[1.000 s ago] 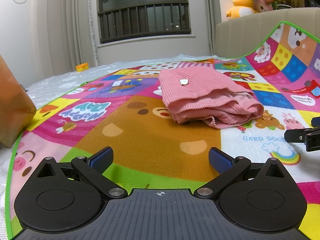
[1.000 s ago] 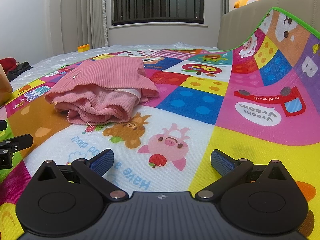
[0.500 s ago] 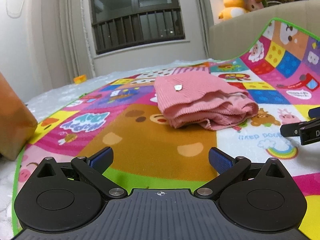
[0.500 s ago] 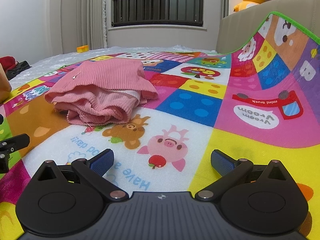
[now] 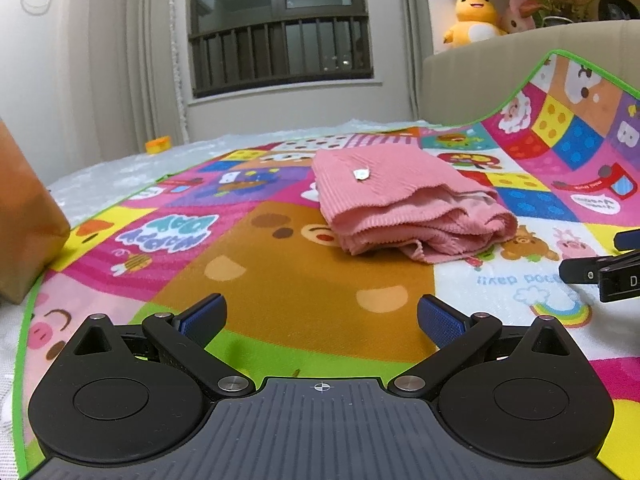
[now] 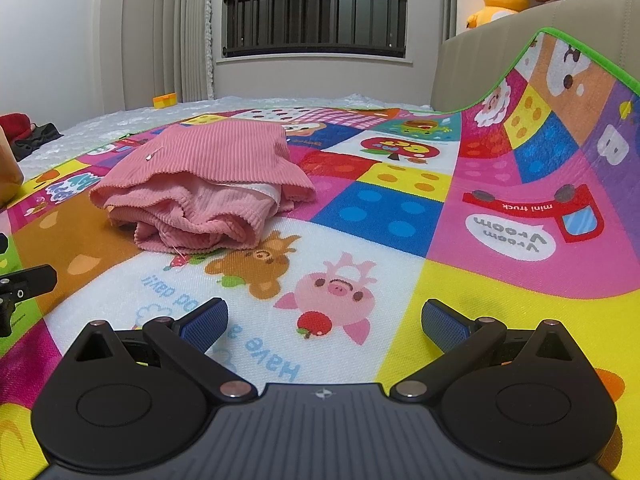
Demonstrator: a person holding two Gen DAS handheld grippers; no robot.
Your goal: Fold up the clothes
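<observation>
A pink corduroy garment (image 5: 404, 204) lies folded into a thick bundle on the colourful play mat (image 5: 304, 284); a small white tag shows on its top. From the right wrist it is the same bundle (image 6: 212, 184), ahead and to the left. My left gripper (image 5: 320, 320) is open and holds nothing, well short of the garment. My right gripper (image 6: 324, 322) is open too, over the mat's pig picture, apart from the cloth. One tip of the right gripper (image 5: 600, 270) shows at the left view's right edge, and the left gripper (image 6: 22, 284) at the right view's left edge.
A beige sofa back (image 6: 520, 32) props up the mat's far right corner. A yellow plush toy (image 5: 472, 18) and a plant sit on a shelf above. A brown box (image 5: 24, 216) stands at the mat's left edge. A small orange block (image 5: 158, 145) lies near the curtains.
Both wrist views have tilted up a little, so the garment sits lower and slightly farther. The garment has not moved and both grippers stay open.
</observation>
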